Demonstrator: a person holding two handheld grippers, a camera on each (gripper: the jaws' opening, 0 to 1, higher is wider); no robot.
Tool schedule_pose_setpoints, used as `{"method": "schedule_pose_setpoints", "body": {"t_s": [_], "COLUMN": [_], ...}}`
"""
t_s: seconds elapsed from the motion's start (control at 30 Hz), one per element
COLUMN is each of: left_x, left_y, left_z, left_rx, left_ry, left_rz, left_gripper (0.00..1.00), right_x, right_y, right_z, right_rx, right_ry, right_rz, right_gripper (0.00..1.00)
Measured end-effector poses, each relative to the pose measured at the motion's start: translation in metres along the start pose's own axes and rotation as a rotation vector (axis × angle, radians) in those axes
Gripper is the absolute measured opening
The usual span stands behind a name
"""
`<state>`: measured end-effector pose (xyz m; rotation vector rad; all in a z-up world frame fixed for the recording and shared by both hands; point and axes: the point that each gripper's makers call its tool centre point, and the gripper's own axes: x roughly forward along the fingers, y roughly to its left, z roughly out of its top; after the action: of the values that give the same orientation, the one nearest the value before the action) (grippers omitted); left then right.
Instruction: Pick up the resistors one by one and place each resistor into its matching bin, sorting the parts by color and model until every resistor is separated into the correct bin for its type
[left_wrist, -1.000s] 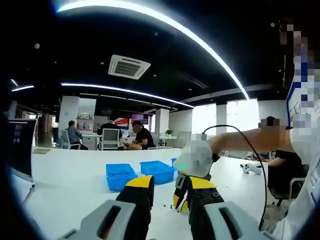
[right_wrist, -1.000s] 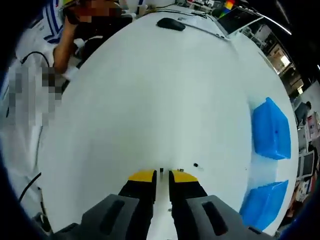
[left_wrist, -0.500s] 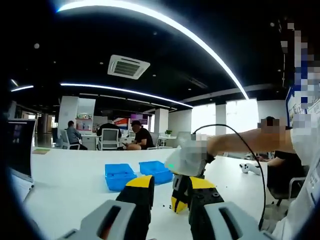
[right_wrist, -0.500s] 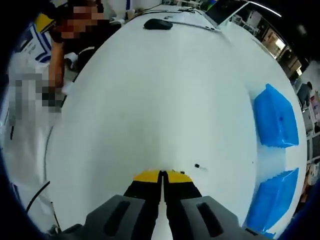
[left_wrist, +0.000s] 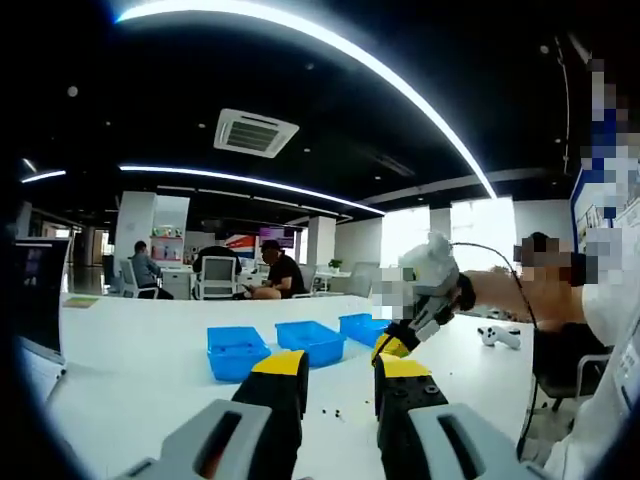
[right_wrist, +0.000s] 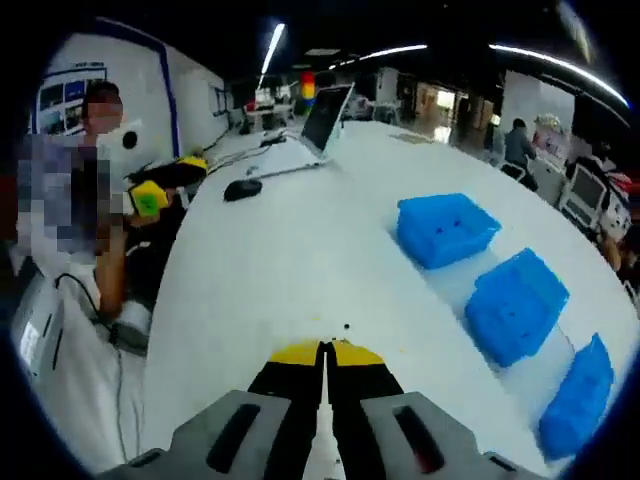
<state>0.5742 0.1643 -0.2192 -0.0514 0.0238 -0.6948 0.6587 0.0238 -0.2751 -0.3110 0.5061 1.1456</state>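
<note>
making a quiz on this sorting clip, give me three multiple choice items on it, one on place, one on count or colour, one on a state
1. Where does the mouse lie?
A. beside the laptop
B. inside a bin
C. between the right tongs

2. How many blue bins stand on the table?
A. one
B. three
C. five

3. How do the right tongs' jaws stand?
A. wide open
B. shut together
C. around a bin's rim

B for 2: three bins line the table.
A for 1: the mouse sits near the laptop.
B for 3: the right tongs show no gap.
</note>
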Motion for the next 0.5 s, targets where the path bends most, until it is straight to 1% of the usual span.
{"method": "schedule_pose_setpoints", "body": {"t_s": [0.07, 0.1, 0.13, 0.23, 0.27, 0.3, 0.33, 0.4, 0.47, 0.5], "left_x": [0.001, 0.002, 0.003, 0.006, 0.007, 0.007, 0.007, 0.008, 0.008, 0.008], "left_y": [-0.001, -0.002, -0.002, -0.004, -0.004, -0.005, -0.005, -0.005, -0.005, -0.005], "left_z": [-0.001, -0.001, -0.002, -0.005, -0.007, -0.009, -0.009, -0.009, -0.009, -0.009], "left_rx": [0.001, 0.0, 0.0, -0.002, -0.002, -0.002, -0.003, -0.004, -0.003, -0.002], "left_ry": [0.002, 0.004, 0.005, 0.012, 0.019, 0.023, 0.024, 0.026, 0.026, 0.026], "left_rz": [-0.002, -0.004, -0.005, -0.012, -0.016, -0.017, -0.017, -0.019, -0.02, -0.02], "left_gripper": [0.28, 0.28, 0.28, 0.28, 0.28, 0.29, 0.29, 0.29, 0.29, 0.29], "right_x": [-0.024, -0.036, -0.048, -0.079, -0.085, -0.094, -0.096, -0.12, -0.132, -0.136], "right_y": [-0.008, -0.01, -0.012, -0.017, -0.017, -0.017, -0.016, -0.016, -0.015, -0.011], "right_z": [0.003, 0.006, 0.005, -0.002, -0.004, -0.004, -0.004, -0.009, -0.012, -0.014], "right_rx": [0.063, 0.068, 0.063, 0.036, 0.031, 0.039, 0.046, 0.037, 0.024, 0.036], "right_ry": [-0.098, -0.144, -0.17, -0.214, -0.223, -0.252, -0.262, -0.31, -0.336, -0.351], "right_rz": [-0.059, -0.082, -0.106, -0.206, -0.222, -0.249, -0.257, -0.344, -0.399, -0.398], "right_gripper": [0.04, 0.04, 0.04, 0.04, 0.04, 0.04, 0.04, 0.04, 0.04, 0.04]}}
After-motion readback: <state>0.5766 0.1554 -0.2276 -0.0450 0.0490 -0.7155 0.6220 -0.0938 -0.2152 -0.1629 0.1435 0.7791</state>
